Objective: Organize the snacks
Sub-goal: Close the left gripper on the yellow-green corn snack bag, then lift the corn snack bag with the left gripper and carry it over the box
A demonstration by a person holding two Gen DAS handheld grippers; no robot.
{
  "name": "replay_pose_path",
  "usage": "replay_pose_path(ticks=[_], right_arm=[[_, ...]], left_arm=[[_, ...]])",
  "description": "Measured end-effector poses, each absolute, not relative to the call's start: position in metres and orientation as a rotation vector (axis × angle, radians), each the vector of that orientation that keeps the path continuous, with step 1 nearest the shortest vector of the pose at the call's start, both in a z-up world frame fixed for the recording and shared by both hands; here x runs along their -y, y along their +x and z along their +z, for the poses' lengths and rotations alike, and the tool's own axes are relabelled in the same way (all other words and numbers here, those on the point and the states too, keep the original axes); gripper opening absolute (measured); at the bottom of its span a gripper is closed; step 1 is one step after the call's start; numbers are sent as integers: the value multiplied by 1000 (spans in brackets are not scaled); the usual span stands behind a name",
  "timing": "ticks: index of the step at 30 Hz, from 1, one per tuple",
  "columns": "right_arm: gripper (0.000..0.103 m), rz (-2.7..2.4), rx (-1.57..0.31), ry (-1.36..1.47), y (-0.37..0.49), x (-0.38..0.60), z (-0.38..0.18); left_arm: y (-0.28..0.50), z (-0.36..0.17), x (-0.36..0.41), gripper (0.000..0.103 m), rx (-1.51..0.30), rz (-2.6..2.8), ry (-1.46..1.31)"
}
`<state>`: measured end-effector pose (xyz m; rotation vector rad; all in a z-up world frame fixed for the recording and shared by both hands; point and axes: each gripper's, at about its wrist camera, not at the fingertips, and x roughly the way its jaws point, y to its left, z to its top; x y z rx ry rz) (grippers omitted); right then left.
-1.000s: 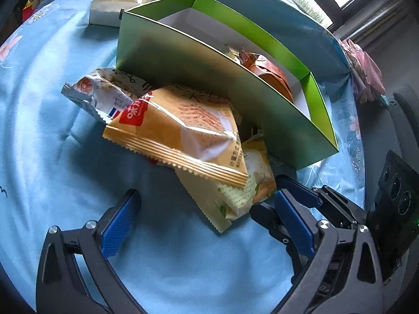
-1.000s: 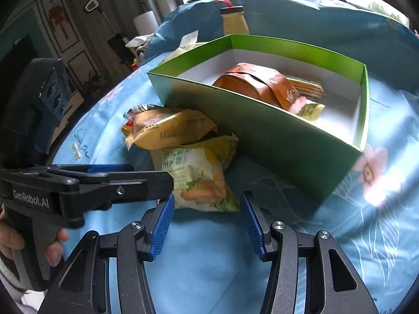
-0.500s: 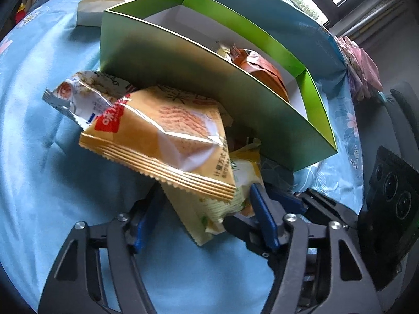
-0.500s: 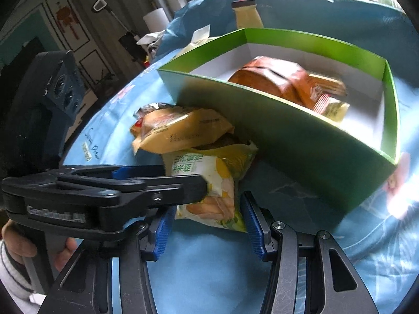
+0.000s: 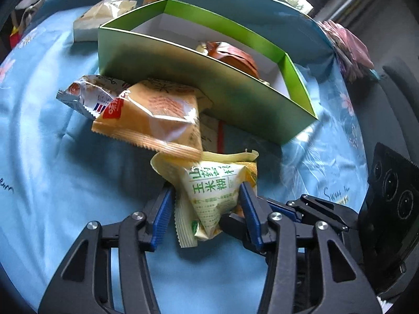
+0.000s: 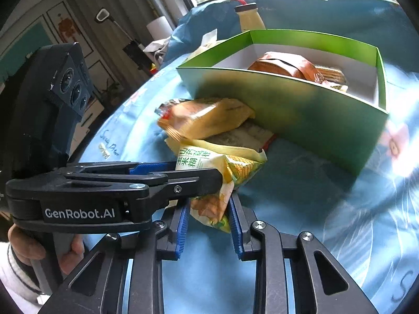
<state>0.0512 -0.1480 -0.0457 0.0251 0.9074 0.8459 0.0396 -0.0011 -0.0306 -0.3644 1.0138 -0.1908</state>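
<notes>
Blue flowered cloth (image 5: 52, 183) covers the whole surface, bunched into a ridge at the far side; whether a desk or a bed lies under it cannot be told. Green box (image 5: 199, 86) sits open on the cloth, white inside, its long wall facing both cameras. Inside it, toward the right end, a brown packet (image 6: 285, 65) lies with a smaller pale packet touching it. Behind the box: a cream bag (image 5: 104, 13) on the cloth and a yellow bottle (image 6: 248, 18) upright. Loose pile of snacks against the box's near wall: orange packet (image 5: 154, 120) on top, tilted, a white packet (image 5: 86, 95) with red and blue print poking out to its left, a flat pale packet under them, touching the box. Corn packet (image 5: 214, 191), yellow-green with green characters, lies nearest, its far edge tucked under the orange packet. Left claw (image 5: 207, 209) closing, corn packet between the blue pads; right pad presses the packet's side, left pad touches its crimped edge, wrapper buckled between them. Right claw (image 6: 208, 219) also closing, on the same packet's lower corner, both pads against the wrapper. From the right wrist view the left claw crosses the frame from the left, a person's hand (image 6: 39, 248) with a white sleeve on its grip. Pink cloth bundle (image 5: 348, 44) at the far right edge.
</notes>
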Motion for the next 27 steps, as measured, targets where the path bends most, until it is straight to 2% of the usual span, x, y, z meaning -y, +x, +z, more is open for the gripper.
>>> replay_pose_path(ticks=[13, 27], right_arm=[[30, 827, -824, 57, 19, 169, -19], [30, 789, -722, 63, 24, 181, 12]], left_arm=[[12, 2, 29, 50, -933, -237, -275], [25, 32, 36, 50, -870, -261, -241]])
